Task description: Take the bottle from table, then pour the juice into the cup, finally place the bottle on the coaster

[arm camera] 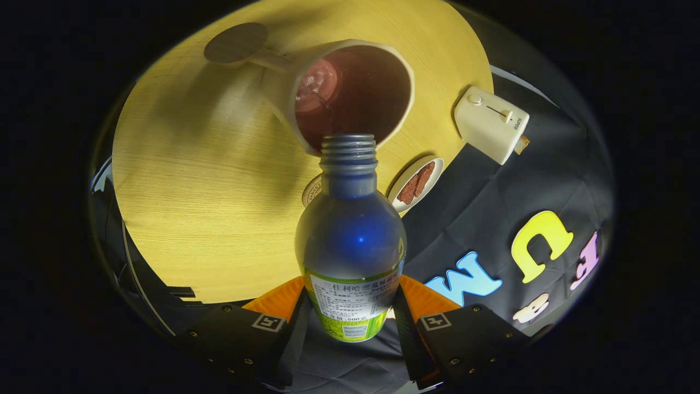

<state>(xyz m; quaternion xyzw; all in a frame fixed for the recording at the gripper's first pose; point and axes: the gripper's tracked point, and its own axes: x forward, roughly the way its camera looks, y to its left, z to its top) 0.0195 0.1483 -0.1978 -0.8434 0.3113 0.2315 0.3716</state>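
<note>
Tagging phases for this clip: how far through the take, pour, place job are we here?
Done: the clear plastic bottle with the green label is off the round yellow wooden table, clamped between the hand-held gripper fingers. In hand: pouring, as the uncapped bottle mouth sits at the rim of the cream mug with dark liquid inside. Left: set the bottle on the round dark coaster beyond the mug.

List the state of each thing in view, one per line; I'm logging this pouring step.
bottle: uncapped, held between the fingers, mouth at the cup's rim
gripper: shut on the bottle
cup: holding dark liquid
coaster: bare, beyond the cup
small dish: holding brown pieces
toaster: something brown sticking out
</note>
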